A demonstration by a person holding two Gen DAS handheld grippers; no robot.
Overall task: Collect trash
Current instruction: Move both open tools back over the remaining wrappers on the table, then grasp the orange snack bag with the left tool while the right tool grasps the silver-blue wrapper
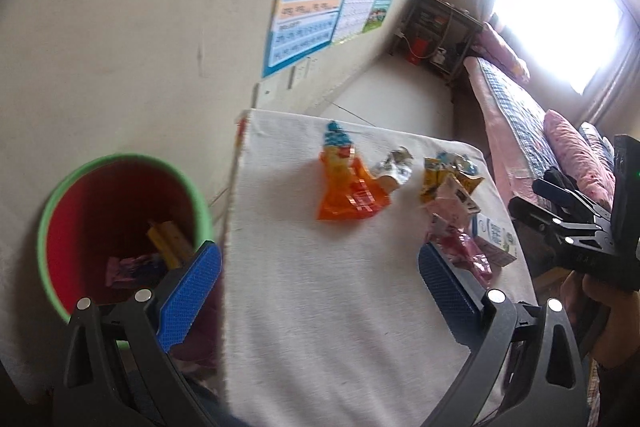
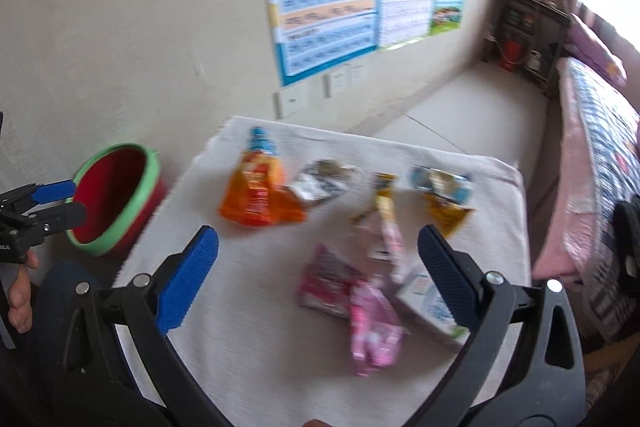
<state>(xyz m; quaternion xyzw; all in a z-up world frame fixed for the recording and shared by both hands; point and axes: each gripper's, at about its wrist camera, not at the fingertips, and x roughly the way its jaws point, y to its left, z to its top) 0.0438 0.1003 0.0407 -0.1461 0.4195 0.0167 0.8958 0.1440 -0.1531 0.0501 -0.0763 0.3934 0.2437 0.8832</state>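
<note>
Trash wrappers are scattered over the white cloth-covered table (image 2: 248, 347). The orange snack bag (image 2: 260, 199) with the blue top sits far left, and a crumpled silver wrapper (image 2: 320, 183) is touching its right edge. Further right there's a yellow-and-blue crumpled packet (image 2: 444, 199) and a thin yellow stick pack (image 2: 386, 211). On the near side, a red-pink wrapper (image 2: 328, 279), a pink wrapper (image 2: 374, 331) and a small white carton (image 2: 428, 303) are all bunched together, kinda blurry.

The red bin (image 1: 116, 223) with the green rim stands on the floor just left of the table, with a yellow packet (image 1: 168, 239) and a pinkish wrapper (image 1: 128, 267) already in it.

The left gripper (image 1: 320, 263) is spread wide and holding nothing, hanging between the bin and the table. The right gripper (image 2: 318, 259) is also spread wide with nothing in it, above the near pile.
</note>
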